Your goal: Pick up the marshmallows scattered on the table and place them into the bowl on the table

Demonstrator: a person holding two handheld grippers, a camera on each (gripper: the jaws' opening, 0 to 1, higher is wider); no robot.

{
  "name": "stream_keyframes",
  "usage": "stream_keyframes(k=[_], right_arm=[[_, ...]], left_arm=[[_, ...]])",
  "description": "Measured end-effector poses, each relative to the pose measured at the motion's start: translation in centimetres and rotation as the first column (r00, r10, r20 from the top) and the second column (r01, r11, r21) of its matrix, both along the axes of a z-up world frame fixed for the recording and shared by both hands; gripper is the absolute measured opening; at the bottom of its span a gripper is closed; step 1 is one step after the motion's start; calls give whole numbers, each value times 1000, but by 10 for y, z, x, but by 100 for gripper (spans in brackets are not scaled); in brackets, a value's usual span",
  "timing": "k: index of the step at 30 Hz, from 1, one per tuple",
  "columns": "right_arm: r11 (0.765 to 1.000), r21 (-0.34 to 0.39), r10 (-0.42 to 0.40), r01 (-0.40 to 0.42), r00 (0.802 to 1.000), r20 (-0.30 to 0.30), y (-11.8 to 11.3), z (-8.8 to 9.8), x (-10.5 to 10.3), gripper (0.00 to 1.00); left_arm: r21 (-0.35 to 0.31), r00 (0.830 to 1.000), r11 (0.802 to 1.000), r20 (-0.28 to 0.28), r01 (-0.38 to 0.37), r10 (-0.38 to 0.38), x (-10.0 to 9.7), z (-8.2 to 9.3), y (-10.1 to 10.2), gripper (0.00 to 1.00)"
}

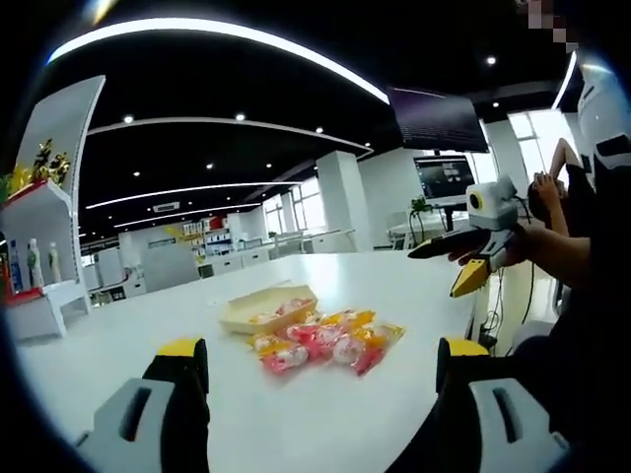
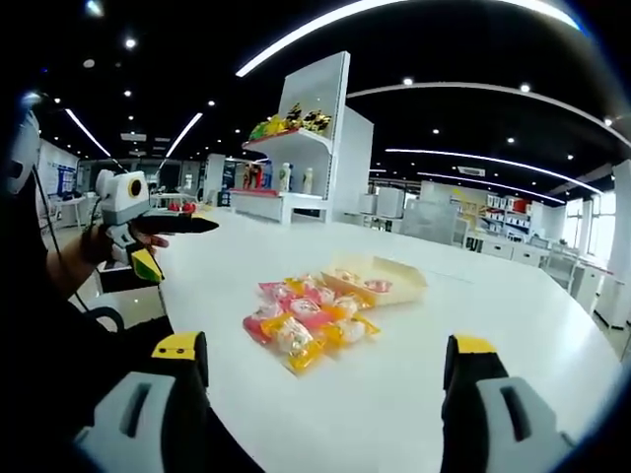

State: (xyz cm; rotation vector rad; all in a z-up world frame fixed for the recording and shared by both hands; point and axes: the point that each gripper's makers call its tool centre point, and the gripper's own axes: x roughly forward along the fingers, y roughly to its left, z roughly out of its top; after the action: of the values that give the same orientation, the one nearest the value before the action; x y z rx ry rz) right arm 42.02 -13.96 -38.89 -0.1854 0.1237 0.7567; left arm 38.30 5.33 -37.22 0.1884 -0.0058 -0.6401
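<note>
Both hand-held grippers, left [image 1: 323, 367] and right [image 2: 330, 363], gape wide and empty above the counter [image 2: 414, 394], facing wrapped marshmallows [image 1: 320, 343] heaped beside the bowl [image 1: 268, 308].

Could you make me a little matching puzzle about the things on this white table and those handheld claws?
Things:
1. shallow cream rectangular bowl
2. pile of pink and yellow wrapped marshmallows
3. left gripper
4. white display shelf

States:
a. scattered on the tabletop
b. jaws wide apart, holding nothing
c. stands beyond the table
d. already holds a few sweets

Pairs: 1-d, 2-a, 3-b, 4-c
</note>
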Motion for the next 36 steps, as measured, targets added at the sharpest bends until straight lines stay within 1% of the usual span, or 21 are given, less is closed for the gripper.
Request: stream_keyframes(k=[5,12,14,17,21,23,26,31,36], right_arm=[[999,34,21,-20,999,-25,8,3,5,95],[999,43,21,-18,997,-70,16,-1,15,92],[999,35,17,-14,996,-82,17,-3,17,90],[1000,27,11,-9,996,-86,17,-4,23,90],[999,34,6,-3,996,-85,19,-3,31,89],[1000,21,-9,10,996,-88,18,-5,36,87],[1000,7,-15,16,996,-91,19,-8,42,87],[1000,8,-20,21,995,-96,22,-9,49,86],[999,-8,-32,32,995,-92,23,-10,56,85]], left_arm=[[5,1000,1000,6,1,-1,-2,3,-2,95],[10,1000,1000,12,8,-8,-5,6,-3,95],[10,1000,1000,12,8,-8,-5,7,-2,95],[13,1000,1000,16,7,-7,-4,9,-2,95],[13,1000,1000,20,11,-11,-6,10,-2,95],[15,1000,1000,19,11,-11,-6,10,-3,95],[15,1000,1000,17,10,-10,-7,9,-3,95],[16,1000,1000,19,11,-11,-8,8,-4,95],[22,1000,1000,17,14,-14,-9,8,-6,95]])
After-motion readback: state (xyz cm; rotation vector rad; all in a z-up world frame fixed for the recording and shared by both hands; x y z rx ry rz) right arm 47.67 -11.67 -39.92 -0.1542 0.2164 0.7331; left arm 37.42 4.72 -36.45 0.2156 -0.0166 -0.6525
